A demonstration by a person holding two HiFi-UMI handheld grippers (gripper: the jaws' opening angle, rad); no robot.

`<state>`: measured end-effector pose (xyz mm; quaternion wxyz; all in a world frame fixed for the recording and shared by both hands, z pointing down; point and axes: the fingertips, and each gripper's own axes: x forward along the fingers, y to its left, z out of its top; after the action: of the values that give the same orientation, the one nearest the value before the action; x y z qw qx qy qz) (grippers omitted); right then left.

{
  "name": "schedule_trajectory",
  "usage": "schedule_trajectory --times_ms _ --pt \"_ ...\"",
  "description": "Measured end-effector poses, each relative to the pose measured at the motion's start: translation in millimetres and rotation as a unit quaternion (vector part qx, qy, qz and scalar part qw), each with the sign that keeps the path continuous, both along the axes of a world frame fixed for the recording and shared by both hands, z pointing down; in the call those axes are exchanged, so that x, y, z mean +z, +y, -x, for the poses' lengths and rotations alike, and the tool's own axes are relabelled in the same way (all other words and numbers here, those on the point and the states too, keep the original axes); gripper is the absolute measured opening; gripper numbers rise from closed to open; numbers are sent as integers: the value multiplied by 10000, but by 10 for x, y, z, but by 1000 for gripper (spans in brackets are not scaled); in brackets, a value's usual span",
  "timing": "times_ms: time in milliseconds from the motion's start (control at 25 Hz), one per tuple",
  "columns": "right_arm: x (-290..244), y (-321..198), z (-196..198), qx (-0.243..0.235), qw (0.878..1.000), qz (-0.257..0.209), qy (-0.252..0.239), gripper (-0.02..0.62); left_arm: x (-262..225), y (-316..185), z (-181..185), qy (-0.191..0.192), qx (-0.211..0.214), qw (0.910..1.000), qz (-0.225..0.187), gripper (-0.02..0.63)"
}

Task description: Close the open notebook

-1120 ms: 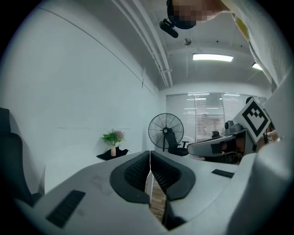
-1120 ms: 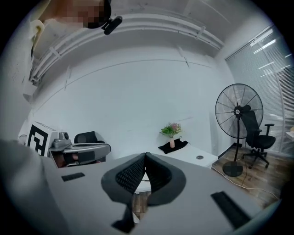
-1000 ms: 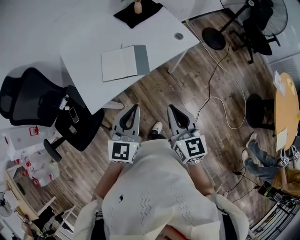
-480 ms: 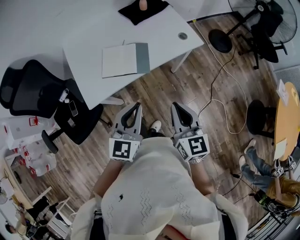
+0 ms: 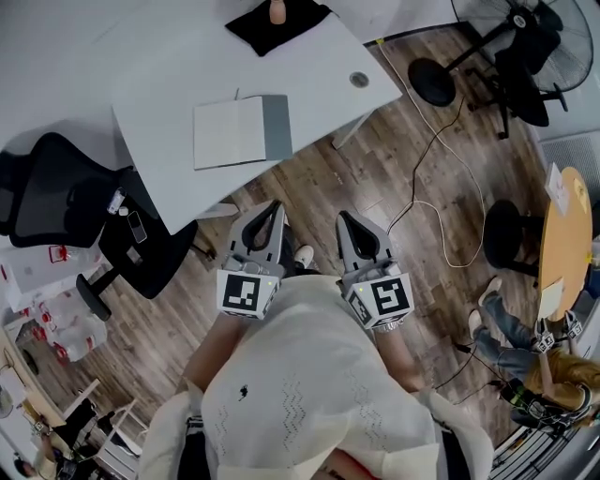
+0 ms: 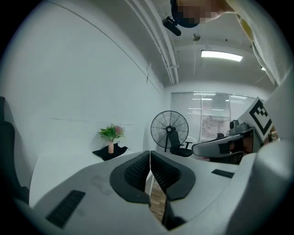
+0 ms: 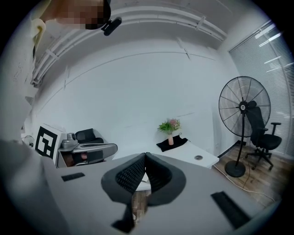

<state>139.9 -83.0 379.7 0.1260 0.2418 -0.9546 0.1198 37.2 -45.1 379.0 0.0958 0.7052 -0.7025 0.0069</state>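
The open notebook (image 5: 242, 131) lies flat on the white desk (image 5: 169, 75), its pale page to the left and grey cover flap to the right. My left gripper (image 5: 273, 206) is held over the wooden floor short of the desk's near edge, jaws shut and empty. Beside it my right gripper (image 5: 343, 217) is also shut with nothing in it. In the left gripper view the left gripper (image 6: 149, 153) has its pads pressed together. The right gripper (image 7: 145, 156) shows its pads meeting too, with the desk (image 7: 197, 153) beyond.
A black office chair (image 5: 75, 202) stands left of the desk. A small vase on a black cloth (image 5: 277, 17) sits at the desk's far end. A standing fan (image 5: 497, 52) and a cable (image 5: 441, 141) are on the floor to the right, near a round wooden table (image 5: 567, 234).
The desk and notebook have slid slightly left and lower in the head view as I step closer. Both grippers stay shut and side by side.
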Motion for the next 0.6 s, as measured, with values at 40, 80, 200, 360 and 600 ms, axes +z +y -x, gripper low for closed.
schedule_trajectory --times_ms 40,80,200,360,600 --pt "0 -57 39 -29 10000 -26 37 2 2 -56 30 23 11 10000 17 15" --pt "0 -119 79 -57 9999 -59 83 2 3 -112 60 54 20 10000 38 15" --pt "-23 -311 193 -71 9998 -116 145 2 31 -268 174 125 38 9999 94 15" --pt "-67 -524 376 -44 9997 -173 175 2 75 -474 367 16 216 9998 12 15" --pt "-69 -764 649 17 9994 -234 254 2 135 -759 631 -7 412 9992 16 15"
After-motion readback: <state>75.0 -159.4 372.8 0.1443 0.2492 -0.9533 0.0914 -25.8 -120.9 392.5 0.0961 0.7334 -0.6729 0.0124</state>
